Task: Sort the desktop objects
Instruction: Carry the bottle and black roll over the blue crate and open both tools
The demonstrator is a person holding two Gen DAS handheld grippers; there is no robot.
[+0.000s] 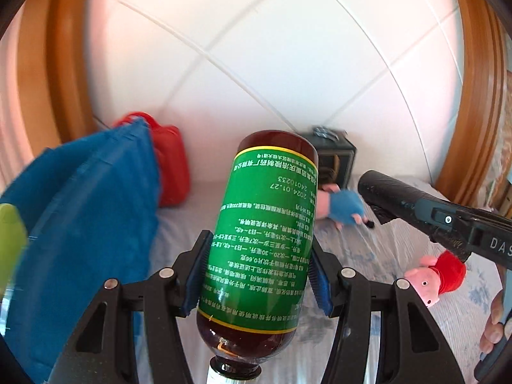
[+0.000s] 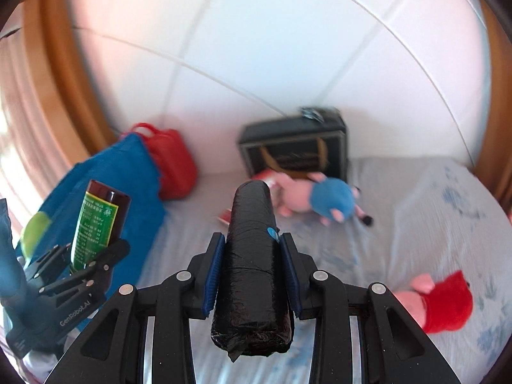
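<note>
Your left gripper (image 1: 256, 275) grasps the green-labelled bottle (image 1: 265, 233), lifted above the bed (image 2: 416, 224). Your right gripper (image 2: 252, 272) is clenched on the black roll (image 2: 252, 256), also raised.

left gripper (image 1: 256, 275) | black frame, blue pads (image 1: 196, 275), silver screws (round)

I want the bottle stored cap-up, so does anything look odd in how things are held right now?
Yes. The green-labelled brown bottle in the left gripper points cap toward the camera, its print upside down. The right gripper clamps a black plastic roll normally.
</note>
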